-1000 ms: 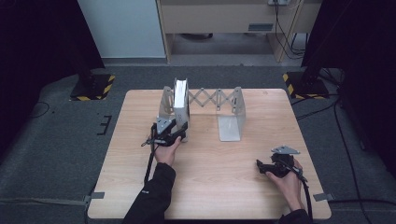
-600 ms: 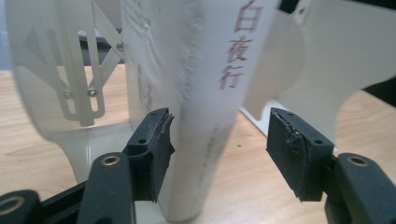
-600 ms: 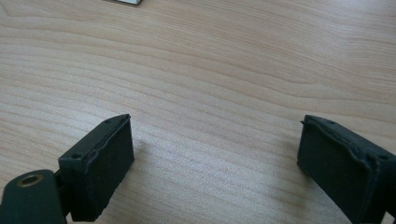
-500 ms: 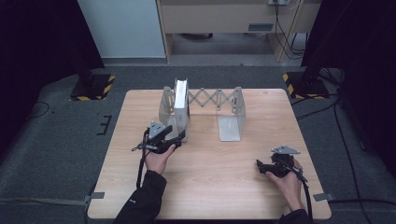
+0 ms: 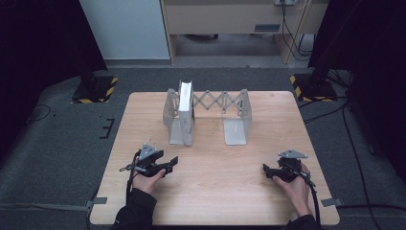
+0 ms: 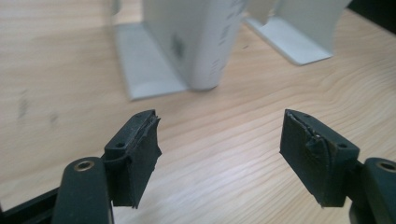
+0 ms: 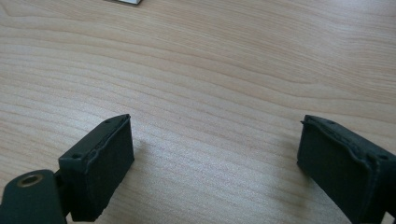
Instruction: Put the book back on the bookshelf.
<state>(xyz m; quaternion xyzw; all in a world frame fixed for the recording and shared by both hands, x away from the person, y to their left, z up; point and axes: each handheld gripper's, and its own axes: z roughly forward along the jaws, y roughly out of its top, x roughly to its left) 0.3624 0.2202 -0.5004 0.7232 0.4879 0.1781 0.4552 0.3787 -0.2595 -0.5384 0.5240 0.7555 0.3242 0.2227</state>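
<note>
A white book (image 5: 186,108) stands upright in the left part of a grey metal extendable book rack (image 5: 235,129) at the back of the table. My left gripper (image 5: 171,164) sits in front of the rack, apart from the book, pointing right and slightly away. In the left gripper view its jaws (image 6: 219,126) have just been opening and stand open with nothing between them; the book (image 6: 196,42) and the rack's base plate (image 6: 144,70) lie ahead. My right gripper (image 5: 266,171) rests near the front right, open (image 7: 215,126) over bare wood.
The wooden table (image 5: 215,191) stretches bare between the two hands. The rack's scissor link (image 5: 215,101) joins its two end plates. Beyond the table are dark floor, cabinets and yellow-black striped stand feet (image 5: 93,91).
My left gripper has drawn back from the book toward the table's near edge and its jaws have spread apart. The right gripper has stayed put.
</note>
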